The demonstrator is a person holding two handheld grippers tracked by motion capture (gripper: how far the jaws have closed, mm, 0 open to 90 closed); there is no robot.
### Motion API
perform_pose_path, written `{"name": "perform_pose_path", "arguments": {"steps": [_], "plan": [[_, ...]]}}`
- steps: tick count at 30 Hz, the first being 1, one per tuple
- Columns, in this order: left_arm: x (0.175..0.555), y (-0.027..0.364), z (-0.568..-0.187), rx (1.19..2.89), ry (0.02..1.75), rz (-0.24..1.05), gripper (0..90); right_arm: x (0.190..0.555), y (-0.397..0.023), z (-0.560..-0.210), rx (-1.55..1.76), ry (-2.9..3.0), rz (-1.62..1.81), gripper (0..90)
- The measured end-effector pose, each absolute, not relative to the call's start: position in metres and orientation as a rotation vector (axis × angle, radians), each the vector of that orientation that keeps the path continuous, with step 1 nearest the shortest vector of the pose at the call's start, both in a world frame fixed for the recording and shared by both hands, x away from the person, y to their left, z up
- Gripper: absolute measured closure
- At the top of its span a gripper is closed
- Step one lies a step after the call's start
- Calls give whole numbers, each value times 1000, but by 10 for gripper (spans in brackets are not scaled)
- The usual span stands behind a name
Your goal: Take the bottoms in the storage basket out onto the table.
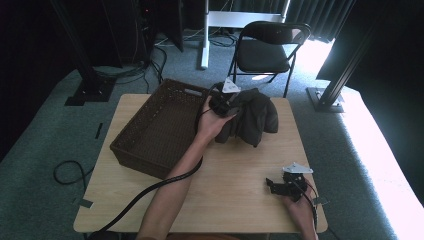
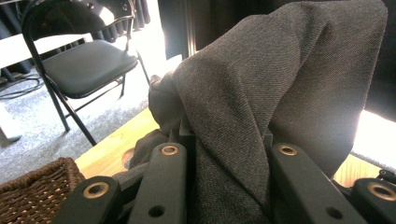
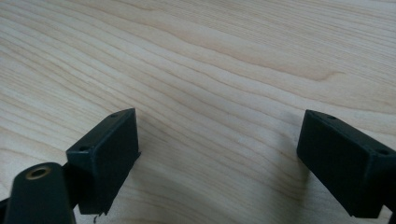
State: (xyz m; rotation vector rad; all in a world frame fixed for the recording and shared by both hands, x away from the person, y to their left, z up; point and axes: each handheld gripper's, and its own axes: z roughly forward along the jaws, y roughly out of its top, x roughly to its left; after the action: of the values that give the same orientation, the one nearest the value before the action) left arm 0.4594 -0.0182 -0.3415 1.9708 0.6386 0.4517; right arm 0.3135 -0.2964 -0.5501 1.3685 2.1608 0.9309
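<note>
Work in hand: the left gripper (image 1: 223,102) lifts a dark grey garment (image 1: 252,116) off the far half of the desk (image 1: 235,175), probably to carry it to the basket beside it.

Garment: a bunched heap of grey twill near the far edge of the desk, right of centre; one fold is raised while the rest sags onto the wood. In the left gripper view the cloth (image 2: 261,93) rises in a tall ridge from between the jaws.

Left gripper: its jaws are closed on a fold of the garment, with fabric packed between them. A pinch on a fold high in the heap lets the rest hang free rather than drag.

Basket: a brown woven basket (image 1: 160,127) sits on the far left part of the desk, its far corner over the edge and its right rim just beside the holding hand. It looks empty, so it is ready to receive the cloth; its rim (image 2: 42,186) shows low in the left gripper view.

Right gripper: the right gripper (image 1: 285,185) rests low by the near right corner of the desk, well apart from the garment. Its jaws stand wide with nothing between them, bare wood beneath (image 3: 219,154). It seems parked out of the way.

Risk: trailing cloth may catch the basket's rim.
</note>
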Motion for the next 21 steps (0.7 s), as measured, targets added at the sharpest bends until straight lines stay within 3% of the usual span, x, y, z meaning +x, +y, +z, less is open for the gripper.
{"name": "perform_pose_path", "arguments": {"steps": [21], "plan": [[464, -25, -359, 1980, 666, 451, 761, 314, -296, -550, 1369, 2161, 931, 124]]}}
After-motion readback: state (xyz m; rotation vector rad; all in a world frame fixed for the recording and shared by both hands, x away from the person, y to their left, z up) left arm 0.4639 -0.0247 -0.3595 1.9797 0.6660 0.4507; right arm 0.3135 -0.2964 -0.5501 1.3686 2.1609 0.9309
